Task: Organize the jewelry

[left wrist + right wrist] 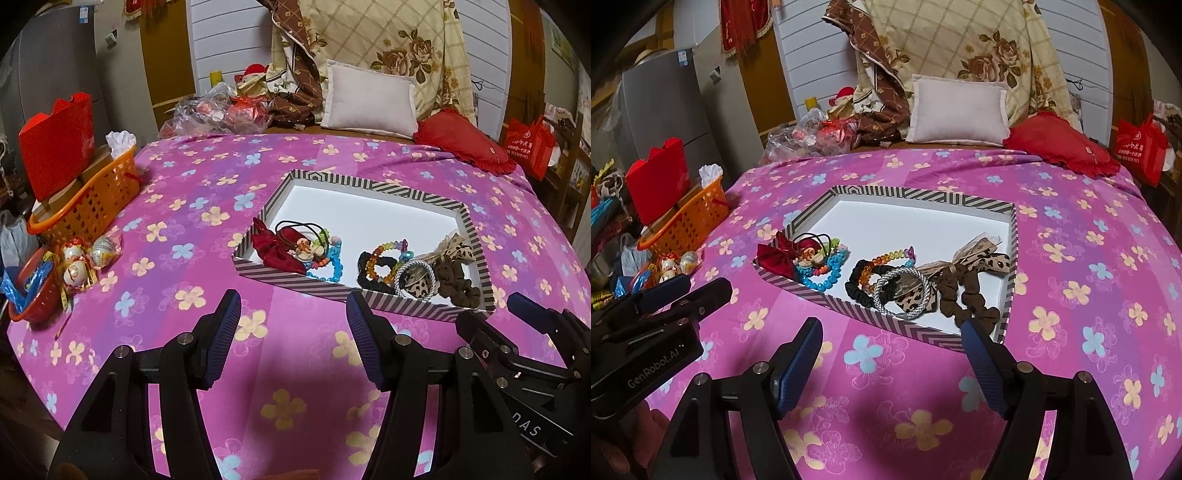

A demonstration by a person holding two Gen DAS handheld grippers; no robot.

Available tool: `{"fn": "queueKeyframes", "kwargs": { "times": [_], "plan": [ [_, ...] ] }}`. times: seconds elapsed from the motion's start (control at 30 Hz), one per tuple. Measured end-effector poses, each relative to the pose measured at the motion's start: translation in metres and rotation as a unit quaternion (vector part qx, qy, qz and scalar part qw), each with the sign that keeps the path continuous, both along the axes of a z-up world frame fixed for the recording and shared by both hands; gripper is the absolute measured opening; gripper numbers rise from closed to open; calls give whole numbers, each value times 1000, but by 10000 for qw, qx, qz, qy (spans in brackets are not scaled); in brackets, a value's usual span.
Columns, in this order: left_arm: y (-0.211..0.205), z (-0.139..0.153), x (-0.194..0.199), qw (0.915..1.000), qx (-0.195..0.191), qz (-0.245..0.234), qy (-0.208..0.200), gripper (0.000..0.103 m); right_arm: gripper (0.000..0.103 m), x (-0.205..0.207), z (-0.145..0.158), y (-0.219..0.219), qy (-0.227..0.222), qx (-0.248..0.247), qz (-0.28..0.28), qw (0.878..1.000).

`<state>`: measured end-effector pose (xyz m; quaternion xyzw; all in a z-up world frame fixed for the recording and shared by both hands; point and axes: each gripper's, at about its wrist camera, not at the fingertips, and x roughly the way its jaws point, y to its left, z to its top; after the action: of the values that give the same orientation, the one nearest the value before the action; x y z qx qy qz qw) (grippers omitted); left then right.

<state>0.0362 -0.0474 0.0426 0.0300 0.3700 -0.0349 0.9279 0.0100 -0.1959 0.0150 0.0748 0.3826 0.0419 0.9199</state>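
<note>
Inside the striped tray (pixel 1010 258), along its near wall, we see scrunchies (pixel 964 299) and bracelets (pixel 823 273); both grippers (pixel 291 332) (pixel 892 354) hover spread, empty. Tangled pieces risk lifting together.

A bed spread with a pink floral sheet (pixel 207 184) fills the room; a white slatted headboard (pixel 812 55) rises behind a floral quilt (pixel 960 40), a pale pillow (pixel 369 99) and a red cushion (pixel 1060 144). A grey refrigerator (pixel 661 107) stands at left; lighting is dim and warm.
</note>
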Motion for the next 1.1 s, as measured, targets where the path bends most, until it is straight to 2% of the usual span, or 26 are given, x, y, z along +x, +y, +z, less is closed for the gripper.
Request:
{"fn": "queueKeyframes", "kwargs": {
  "times": [1.1],
  "plan": [
    [2, 0, -3, 10000, 80, 14, 4, 59, 76, 1, -6, -2, 134, 22, 18, 9999]
  ]
}}
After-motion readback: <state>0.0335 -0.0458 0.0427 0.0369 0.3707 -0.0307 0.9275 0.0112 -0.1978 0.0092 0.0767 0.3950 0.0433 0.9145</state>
